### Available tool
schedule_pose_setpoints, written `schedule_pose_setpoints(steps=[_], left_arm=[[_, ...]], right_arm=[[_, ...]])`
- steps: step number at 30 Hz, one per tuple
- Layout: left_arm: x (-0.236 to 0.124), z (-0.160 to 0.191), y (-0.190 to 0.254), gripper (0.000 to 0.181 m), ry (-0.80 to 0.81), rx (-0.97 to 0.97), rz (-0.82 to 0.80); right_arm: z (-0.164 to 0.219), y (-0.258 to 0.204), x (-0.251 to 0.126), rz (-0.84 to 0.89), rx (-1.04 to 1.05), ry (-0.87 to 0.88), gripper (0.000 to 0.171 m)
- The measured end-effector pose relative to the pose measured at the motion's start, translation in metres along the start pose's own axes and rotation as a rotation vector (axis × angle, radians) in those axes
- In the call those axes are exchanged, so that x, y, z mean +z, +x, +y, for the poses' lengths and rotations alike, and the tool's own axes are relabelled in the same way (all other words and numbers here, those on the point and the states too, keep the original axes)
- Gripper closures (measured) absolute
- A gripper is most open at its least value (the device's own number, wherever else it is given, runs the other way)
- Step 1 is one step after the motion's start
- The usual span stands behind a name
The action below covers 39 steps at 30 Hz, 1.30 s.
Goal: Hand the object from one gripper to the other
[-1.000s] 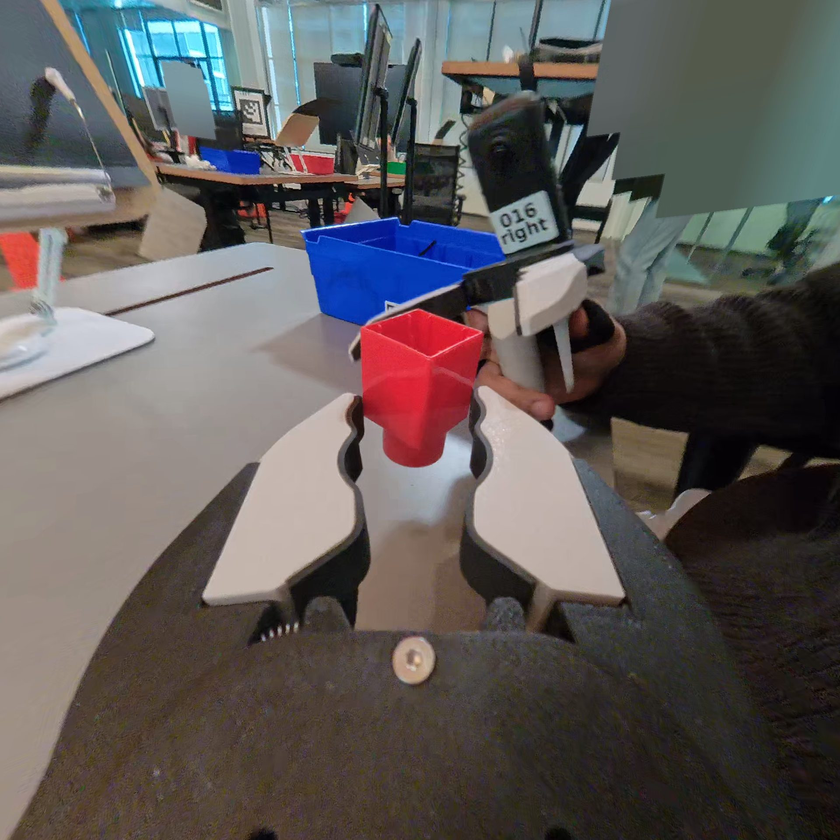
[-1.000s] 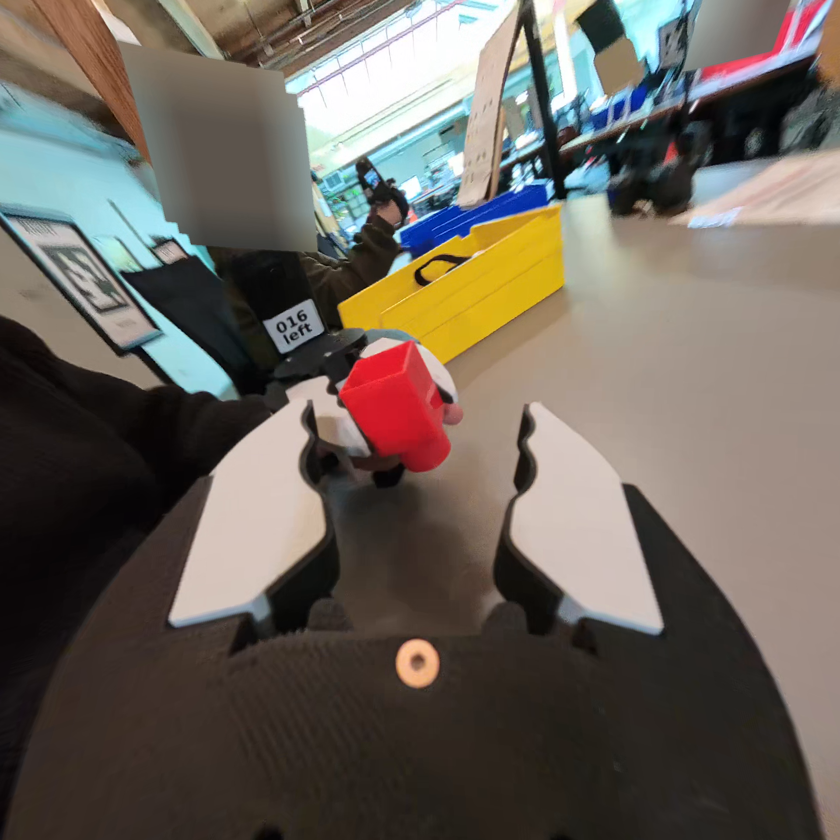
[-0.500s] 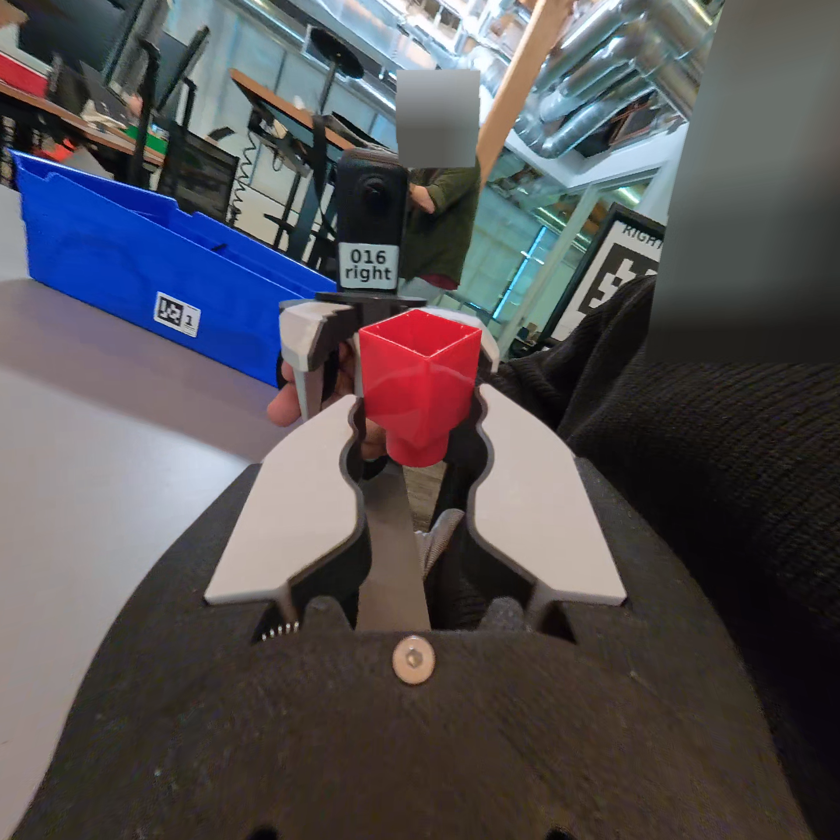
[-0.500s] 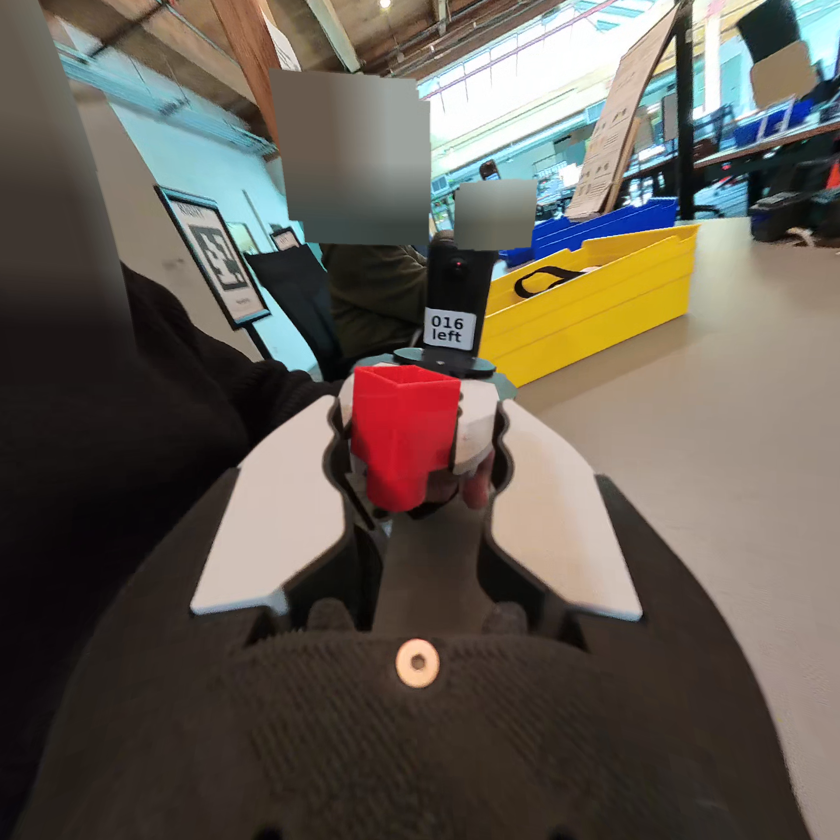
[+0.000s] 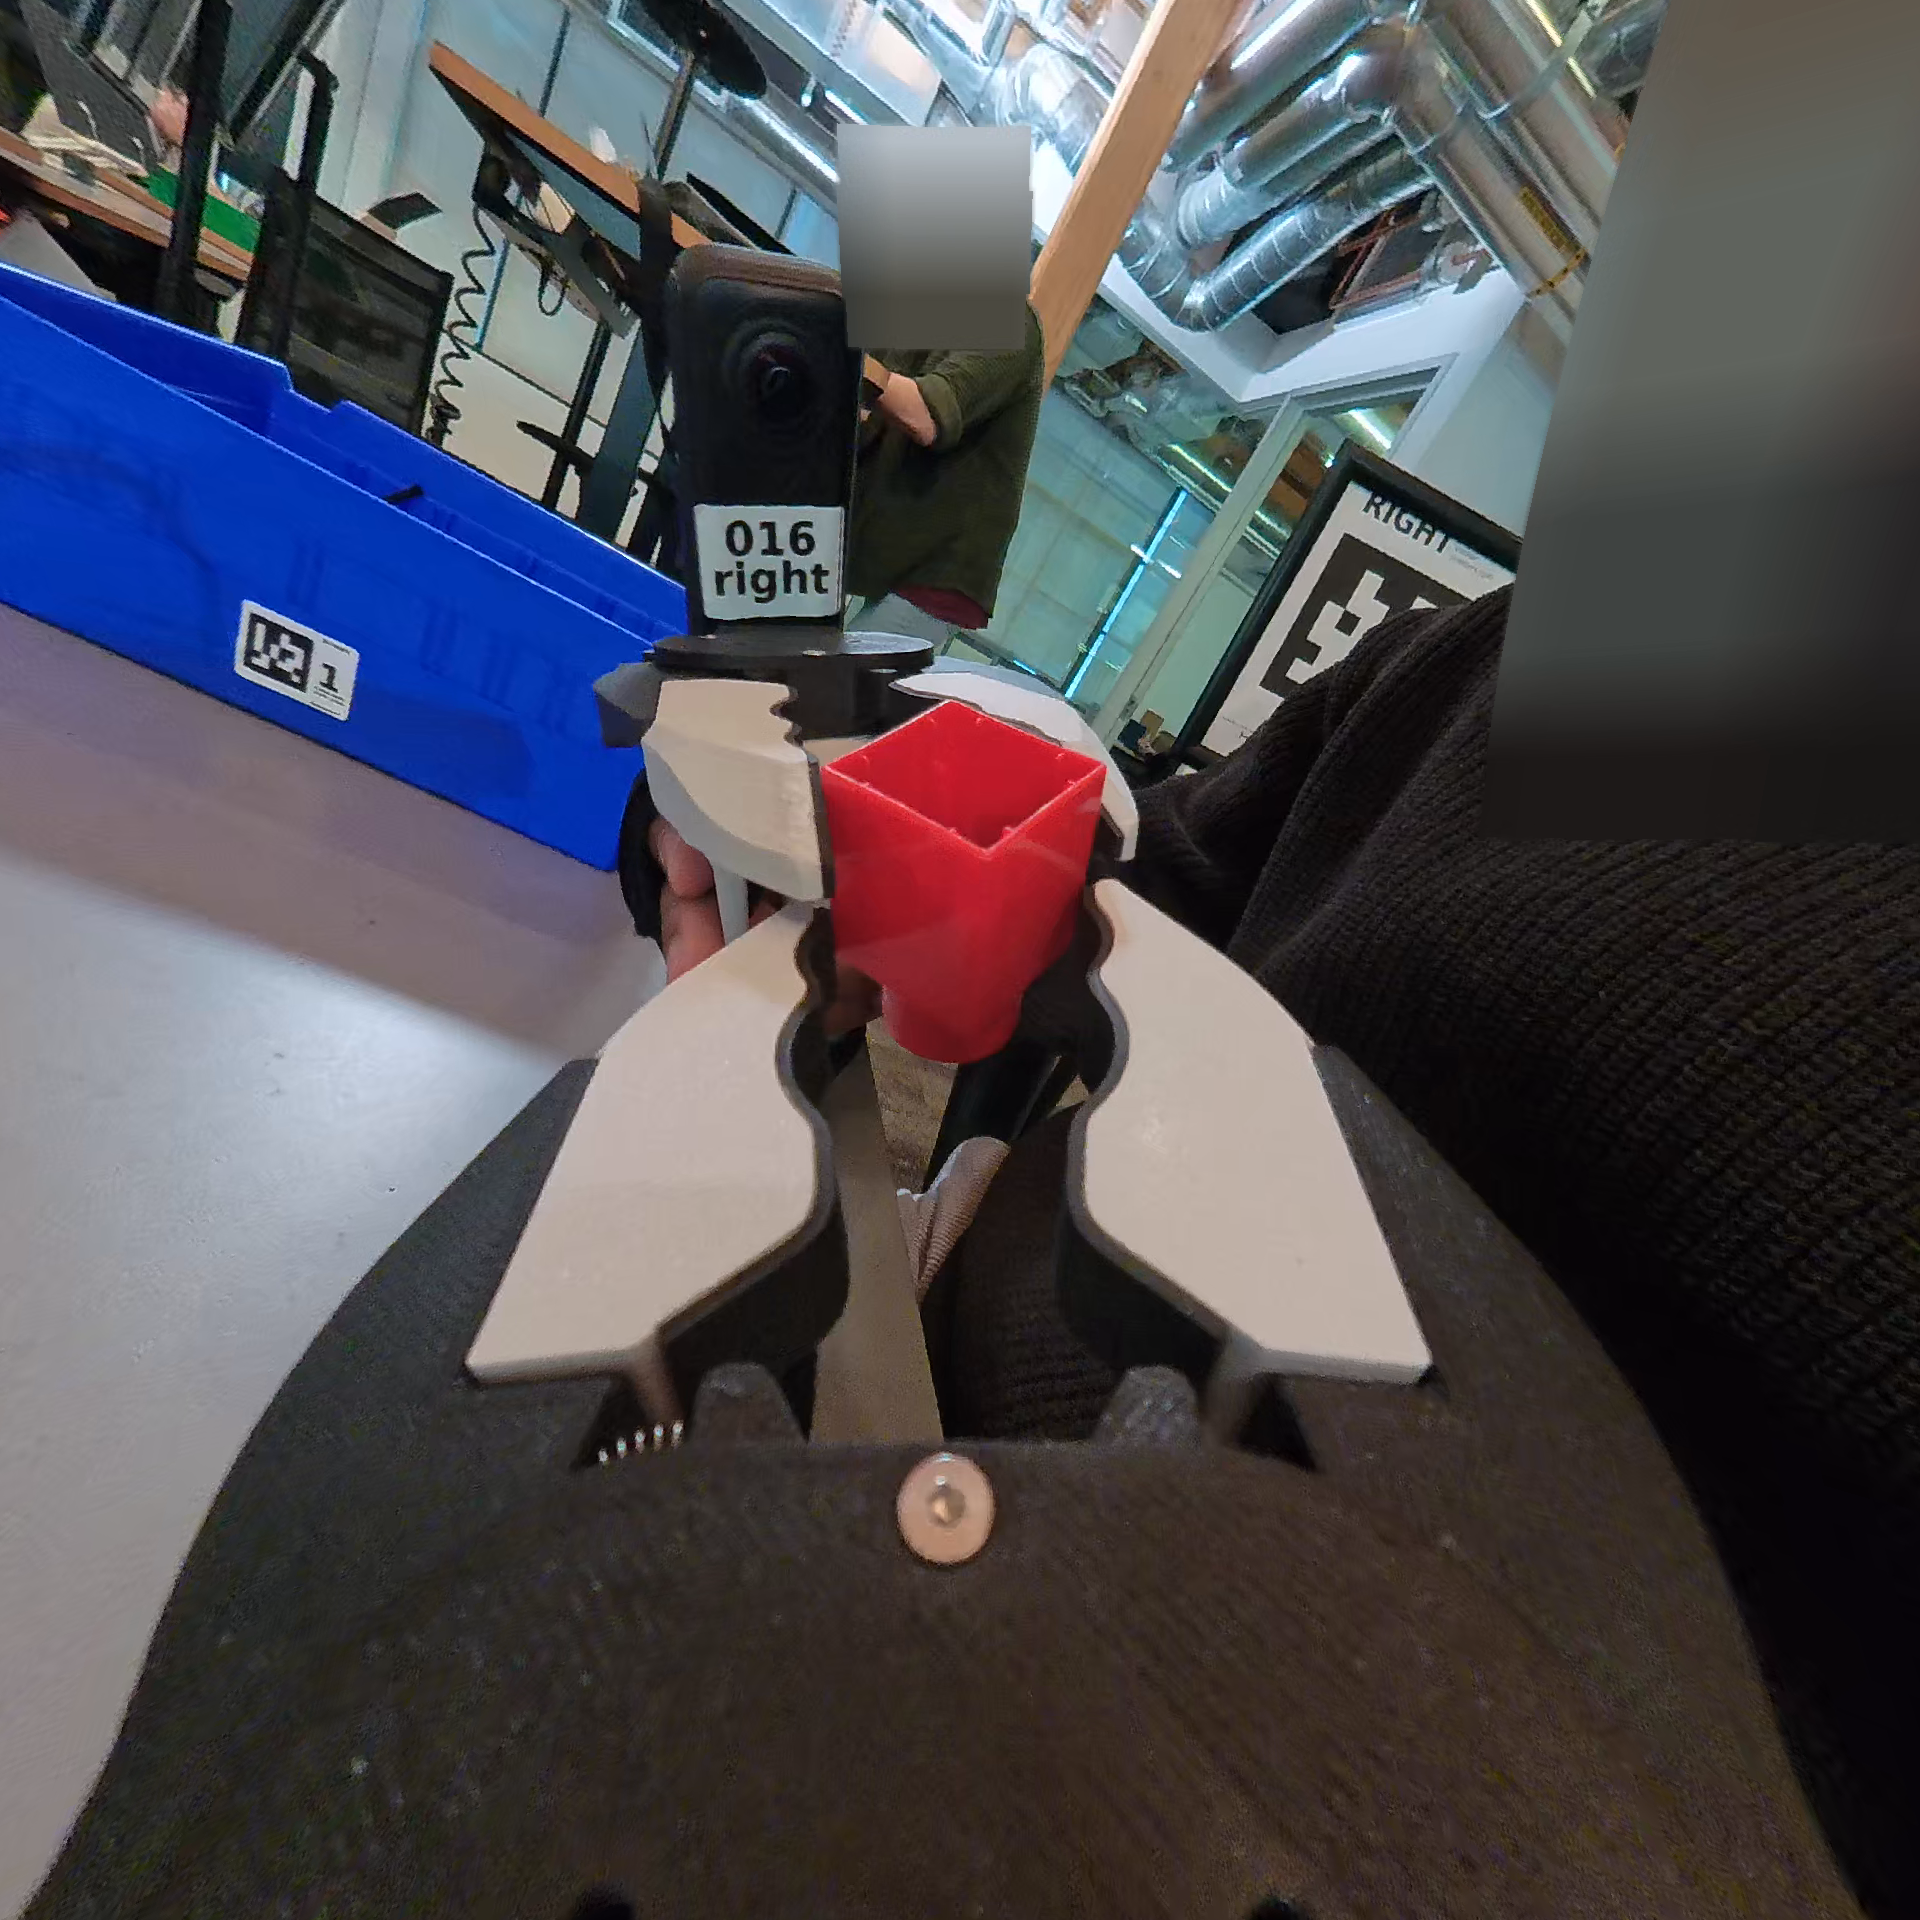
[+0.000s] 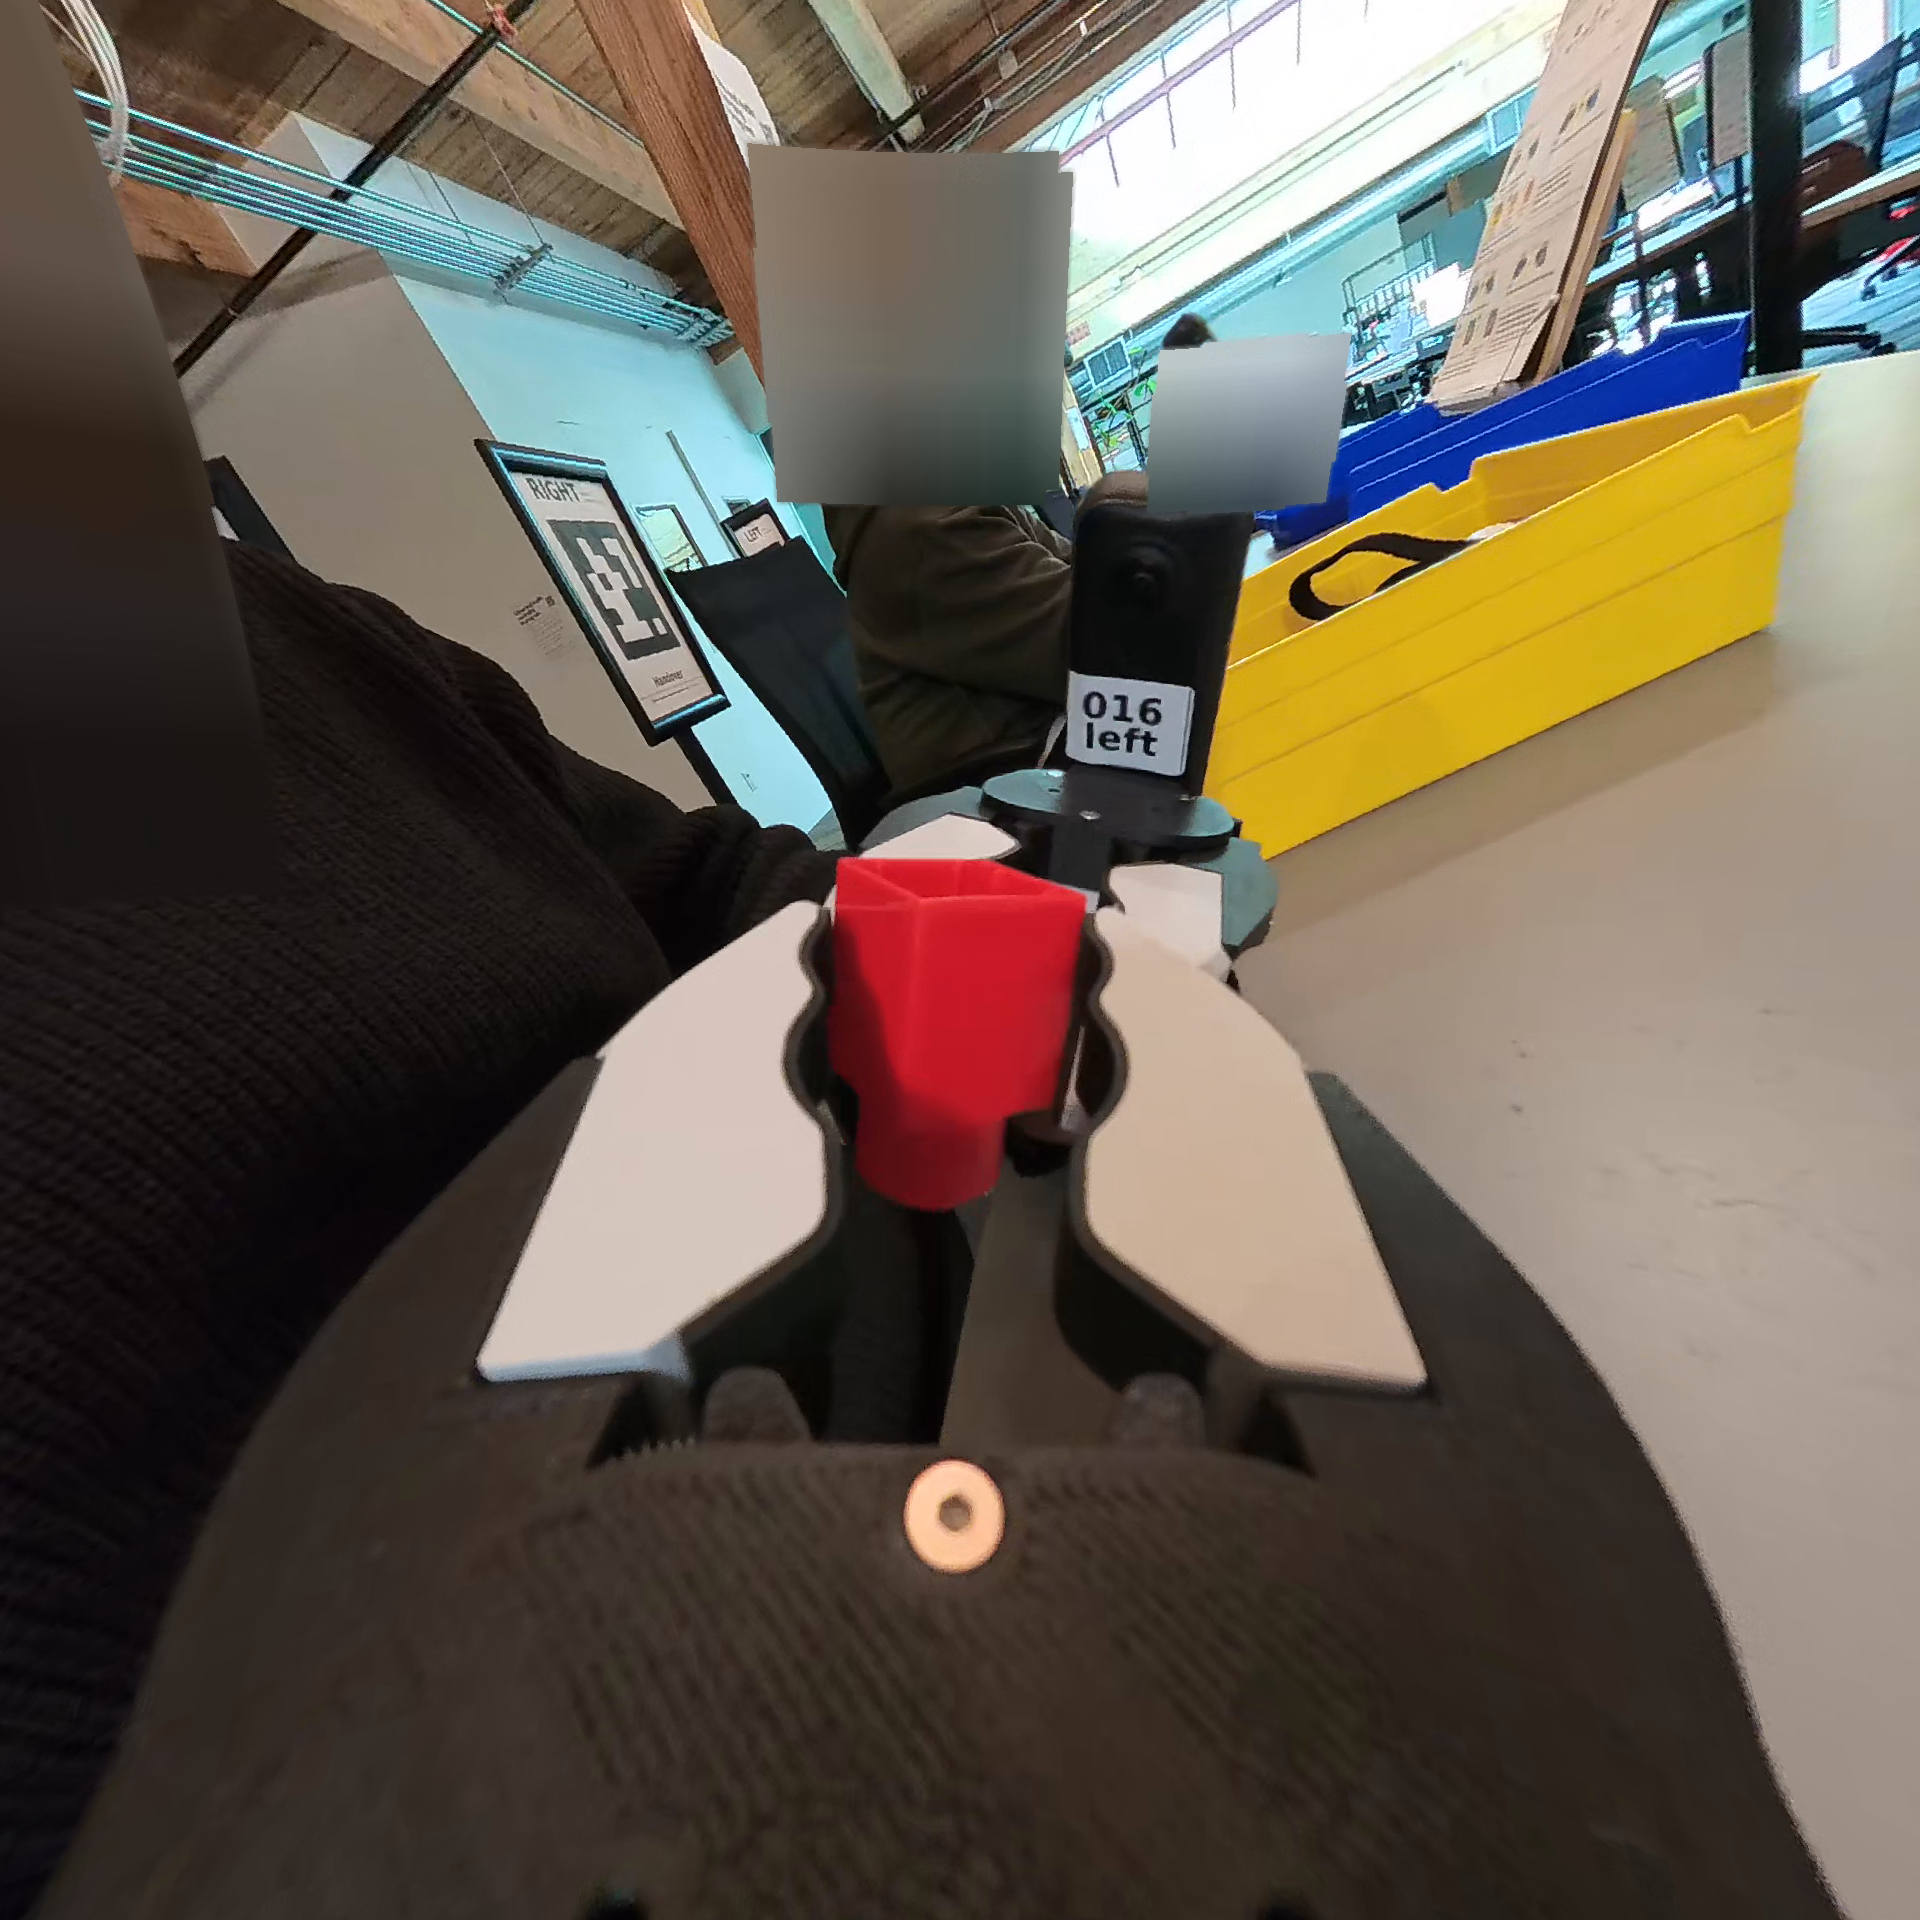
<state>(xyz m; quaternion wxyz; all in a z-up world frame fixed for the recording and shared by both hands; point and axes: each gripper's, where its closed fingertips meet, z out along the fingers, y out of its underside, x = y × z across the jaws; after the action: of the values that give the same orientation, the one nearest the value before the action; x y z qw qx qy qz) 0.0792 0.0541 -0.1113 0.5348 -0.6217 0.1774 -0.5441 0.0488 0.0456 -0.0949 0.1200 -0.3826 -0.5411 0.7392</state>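
A red square cup with a round base is held in the air between both grippers, open end up. My left gripper is shut on its lower body. My right gripper is shut on the same cup from the opposite side. In the left wrist view, the right gripper's white finger presses on the cup's left wall. In the right wrist view, the left gripper's fingers show just behind the cup. The two grippers face each other over the table edge.
A blue bin stands on the grey table to the left. A yellow bin and a blue bin stand at the far right. A framed marker sign and a seated person are behind. My two grippers' fingertips are within a few centimetres of each other.
My right gripper came up to the cup with jaws wide and has closed on it. My left gripper turned to face it and kept its hold.
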Motion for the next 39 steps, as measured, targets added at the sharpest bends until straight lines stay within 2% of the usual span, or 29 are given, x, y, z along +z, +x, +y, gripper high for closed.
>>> schedule_pose_setpoints(steps=[4, 12, 17, 21, 28, 33, 34, 35, 36, 39], left_arm=[[-0.001, -0.003, -0.004, 0.135, 0.022, 0.005, -0.027], [-0.003, 0.006, -0.026, 0.126, -0.040, 0.066, -0.185], [-0.002, 0.012, -0.032, 0.137, -0.074, 0.058, -0.215], [-0.002, 0.010, -0.028, 0.150, -0.054, 0.070, -0.199], [-0.007, -0.004, -0.026, 0.150, 0.017, 0.062, -0.183], [-0.027, -0.029, -0.029, 0.151, 0.160, 0.050, -0.206], [-0.031, -0.032, -0.032, 0.151, 0.165, 0.055, -0.226], [-0.036, -0.034, -0.035, 0.151, 0.177, 0.061, -0.244], [-0.039, -0.038, -0.034, 0.151, 0.201, 0.057, -0.235], [-0.042, -0.040, -0.034, 0.151, 0.197, 0.048, -0.231]], right_arm=[[-0.002, 0.004, -0.002, 0.032, -0.020, 0.007, 0.126], [-0.015, 0.024, -0.011, 0.176, -0.076, 0.086, 0.126], [-0.013, 0.028, -0.004, 0.278, -0.213, 0.070, 0.126], [-0.013, 0.027, 0.001, 0.303, -0.220, 0.086, 0.126], [-0.025, 0.026, -0.008, 0.302, -0.199, 0.142, 0.128], [-0.025, 0.034, -0.018, 0.312, -0.144, 0.130, 0.136], [-0.023, 0.035, -0.019, 0.306, -0.126, 0.119, 0.142], [-0.020, 0.033, -0.019, 0.289, -0.114, 0.102, 0.159], [-0.018, 0.037, -0.020, 0.308, -0.104, 0.087, 0.164], [-0.018, 0.039, -0.020, 0.331, -0.162, 0.078, 0.141]])
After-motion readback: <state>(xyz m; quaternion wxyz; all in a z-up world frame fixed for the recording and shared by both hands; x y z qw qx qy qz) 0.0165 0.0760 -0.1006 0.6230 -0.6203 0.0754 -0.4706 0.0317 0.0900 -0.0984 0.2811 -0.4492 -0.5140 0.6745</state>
